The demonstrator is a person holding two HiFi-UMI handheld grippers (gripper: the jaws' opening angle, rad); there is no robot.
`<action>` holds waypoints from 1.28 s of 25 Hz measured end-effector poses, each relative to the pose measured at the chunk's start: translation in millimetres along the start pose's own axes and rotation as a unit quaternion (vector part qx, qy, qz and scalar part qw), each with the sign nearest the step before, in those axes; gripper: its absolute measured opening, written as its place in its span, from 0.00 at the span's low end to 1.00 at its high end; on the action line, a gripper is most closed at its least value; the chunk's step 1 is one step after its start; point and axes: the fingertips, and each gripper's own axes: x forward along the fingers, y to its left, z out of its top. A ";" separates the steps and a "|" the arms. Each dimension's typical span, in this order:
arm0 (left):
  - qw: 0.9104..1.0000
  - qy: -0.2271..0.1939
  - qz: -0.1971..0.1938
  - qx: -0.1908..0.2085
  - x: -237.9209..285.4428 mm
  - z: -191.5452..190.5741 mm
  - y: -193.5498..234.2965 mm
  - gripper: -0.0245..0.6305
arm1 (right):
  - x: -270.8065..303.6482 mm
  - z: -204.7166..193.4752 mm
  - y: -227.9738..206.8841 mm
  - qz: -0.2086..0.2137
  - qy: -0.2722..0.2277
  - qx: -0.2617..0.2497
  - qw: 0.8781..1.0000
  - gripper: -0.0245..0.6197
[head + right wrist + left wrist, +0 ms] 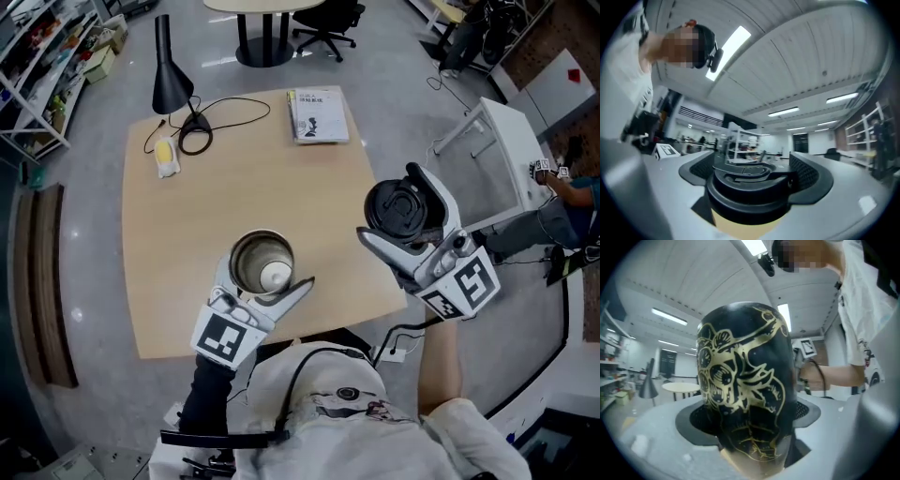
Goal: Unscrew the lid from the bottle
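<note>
I count two grippers, my left gripper (263,281) and my right gripper (405,220). There is one bottle (246,261) and one lid (398,208). I see one wooden table (262,187). On it are one black lamp (171,80), one book (318,115) and one small yellow thing (166,157). Farther off are one round table (253,5), one black chair (328,23) and one white table (511,141).
</note>
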 end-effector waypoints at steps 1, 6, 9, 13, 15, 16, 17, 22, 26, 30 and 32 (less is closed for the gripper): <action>0.999 0.004 0.048 0.003 -7.6 -0.1 22.1 0.69 | -3.1 -12.8 -8.5 -0.048 0.011 -0.002 0.999 0.81; 0.975 0.018 0.206 0.082 -44.9 12.6 89.6 0.69 | -7.7 -57.1 -14.9 -0.148 0.045 0.012 0.988 0.81; 0.967 0.017 0.237 0.091 -61.6 16.6 104.8 0.69 | -5.3 -65.2 -7.7 -0.154 0.051 0.024 0.987 0.81; 0.964 0.009 0.253 0.079 -76.1 7.4 112.9 0.69 | -5.4 -66.3 -1.6 -0.160 0.053 0.024 0.985 0.81; 0.962 0.011 0.263 0.071 -77.8 5.1 114.0 0.69 | -4.7 -65.8 -0.9 -0.160 0.056 0.013 0.985 0.81; 0.960 0.011 0.271 0.067 -78.4 5.4 114.6 0.69 | -4.4 -66.2 -1.4 -0.160 0.057 0.010 0.985 0.81; 0.958 0.012 0.278 0.064 -80.0 5.8 115.0 0.69 | -4.3 -67.4 -1.4 -0.161 0.058 0.010 0.985 0.81; 0.954 0.012 0.295 0.048 -90.6 6.5 109.4 0.69 | -9.0 -69.7 3.9 -0.163 0.053 0.011 0.985 0.81; 0.953 0.014 0.299 0.048 -84.9 9.3 106.3 0.69 | -10.0 -66.0 -1.8 -0.160 0.049 0.003 0.986 0.81; 0.953 0.013 0.297 0.053 -76.6 15.2 104.5 0.69 | -10.5 -60.8 -8.5 -0.157 0.046 -0.003 0.987 0.81; 0.953 0.013 0.297 0.053 -72.8 16.4 104.0 0.69 | -11.5 -59.4 -11.0 -0.156 0.045 -0.008 0.987 0.81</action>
